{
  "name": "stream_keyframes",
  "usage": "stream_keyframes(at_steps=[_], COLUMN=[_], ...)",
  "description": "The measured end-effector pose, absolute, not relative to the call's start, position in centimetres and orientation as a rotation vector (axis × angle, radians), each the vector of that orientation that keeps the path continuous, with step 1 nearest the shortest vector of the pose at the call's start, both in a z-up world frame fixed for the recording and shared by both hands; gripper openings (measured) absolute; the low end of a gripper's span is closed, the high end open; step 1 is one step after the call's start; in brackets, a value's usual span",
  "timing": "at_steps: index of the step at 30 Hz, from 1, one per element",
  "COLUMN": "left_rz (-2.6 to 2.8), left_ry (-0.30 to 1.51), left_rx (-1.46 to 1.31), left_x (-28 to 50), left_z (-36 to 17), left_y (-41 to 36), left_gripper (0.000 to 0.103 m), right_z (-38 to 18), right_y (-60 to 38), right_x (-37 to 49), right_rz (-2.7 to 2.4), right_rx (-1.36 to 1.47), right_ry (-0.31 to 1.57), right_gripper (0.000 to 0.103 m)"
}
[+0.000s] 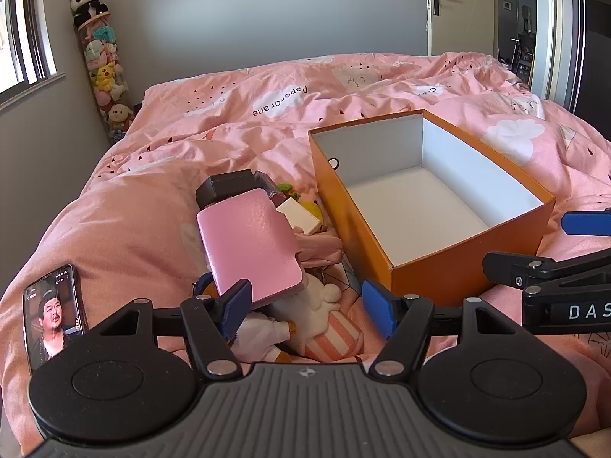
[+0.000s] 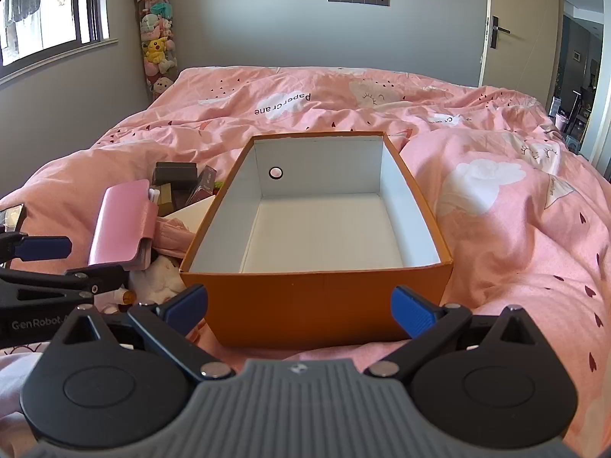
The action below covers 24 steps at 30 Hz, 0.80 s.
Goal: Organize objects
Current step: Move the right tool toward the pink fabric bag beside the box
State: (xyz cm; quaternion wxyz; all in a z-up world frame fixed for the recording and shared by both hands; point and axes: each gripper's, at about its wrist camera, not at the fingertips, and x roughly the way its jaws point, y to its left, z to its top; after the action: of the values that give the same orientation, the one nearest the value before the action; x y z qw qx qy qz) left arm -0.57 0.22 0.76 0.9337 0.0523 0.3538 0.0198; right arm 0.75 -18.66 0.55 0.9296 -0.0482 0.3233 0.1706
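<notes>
So we've got both grippers hanging over the pink duvet [image 2: 515, 229], nothing held in either. Our left gripper [image 1: 307, 303] has its blue fingers [image 1: 376, 305] spread wide, and right under and between them sits a white plush toy [image 1: 305, 305] with a striped bit. Just ahead of the left-side finger is the pink wallet [image 1: 250, 240], its long axis running away from us and slightly left, with a dark box [image 1: 225, 187] behind it. Our right gripper [image 2: 301, 307] is spread as wide as it goes, squared up to the near wall of the empty orange box [image 2: 313, 301]. The pile's on the left gripper's side, so we reckon that one grabs first and swings right into the box.
</notes>
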Motion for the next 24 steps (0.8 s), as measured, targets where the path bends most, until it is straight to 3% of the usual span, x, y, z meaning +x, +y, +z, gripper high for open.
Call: stream_keyframes(at_steps=[24], left_rz=[0.028], left_ry=[0.717], left_rx=[0.112], left_x=[-0.82], left_z=[0.76], left_y=[0.2], left_gripper=[0.078], right_z=[0.04], right_y=[-18.78], right_x=[0.8], right_rz=[0.322], right_rx=[-0.108], right_ry=[0.697], right_gripper=[0.102])
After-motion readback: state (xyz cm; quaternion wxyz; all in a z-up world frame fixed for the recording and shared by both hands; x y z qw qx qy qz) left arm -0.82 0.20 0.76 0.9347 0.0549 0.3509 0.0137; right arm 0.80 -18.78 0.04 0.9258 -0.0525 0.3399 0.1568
